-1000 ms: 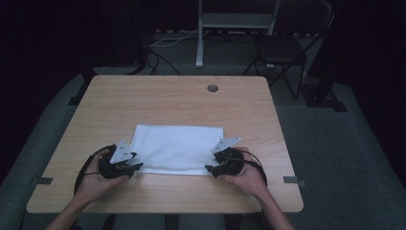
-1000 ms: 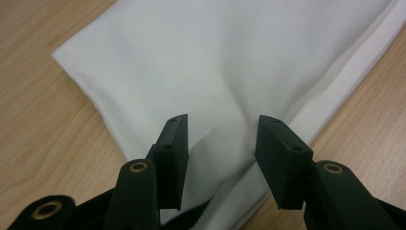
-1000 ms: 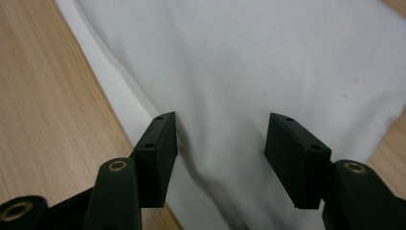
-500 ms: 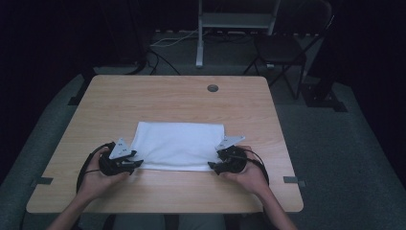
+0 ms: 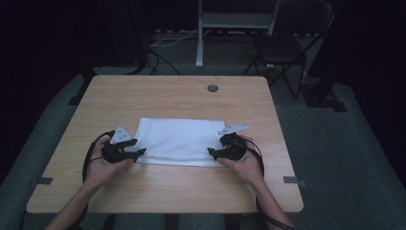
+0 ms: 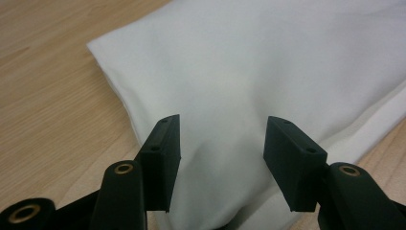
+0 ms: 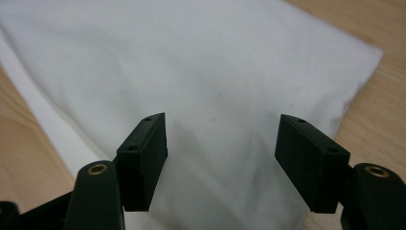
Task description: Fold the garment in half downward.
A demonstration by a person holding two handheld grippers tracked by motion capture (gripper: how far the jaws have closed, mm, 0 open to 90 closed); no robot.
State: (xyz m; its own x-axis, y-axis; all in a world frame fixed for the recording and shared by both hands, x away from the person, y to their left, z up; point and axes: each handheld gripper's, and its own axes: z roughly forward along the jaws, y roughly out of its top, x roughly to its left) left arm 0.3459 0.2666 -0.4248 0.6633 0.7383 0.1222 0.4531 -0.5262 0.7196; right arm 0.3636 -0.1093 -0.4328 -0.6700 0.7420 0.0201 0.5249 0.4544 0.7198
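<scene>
A: How do the jaws stand?

B: Both pairs are parted and have just been opening. The left gripper has the white cloth lying under the gap between its pads, pressing nothing. The right gripper is the same, its jaws spread wide over the fabric, gripping nothing.

A: Where does the cloth lie?

B: Folded flat on the wooden surface, near the person's edge, with one gripper at each of its near corners.

A: Anything hard to make out?

B: In the left gripper view a lower layer peeks out along the cloth's edge; how many layers there are, I cannot tell. The room behind the surface is dark; a chair barely shows.
</scene>
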